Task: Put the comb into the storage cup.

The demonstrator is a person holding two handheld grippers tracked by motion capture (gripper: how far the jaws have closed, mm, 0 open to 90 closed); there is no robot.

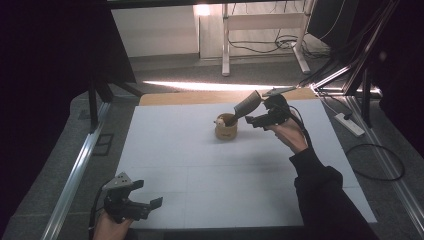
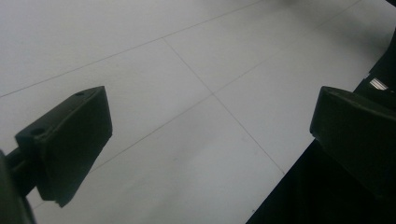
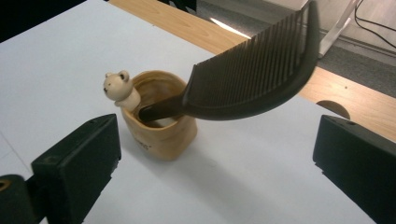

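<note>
table [image 1: 200,165] white, wood far edge | comb [image 3: 252,79] in cup [image 3: 161,135] | both tools agape

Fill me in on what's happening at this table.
A person works with a gripper in each hand. A dark comb stands handle-down in a small wooden cup with a bear figure on its rim, its toothed end leaning out over the white table. The right gripper is beside the cup, jaws wide apart and holding nothing. The left gripper sits open at the table's near left corner, away from the cup.
</note>
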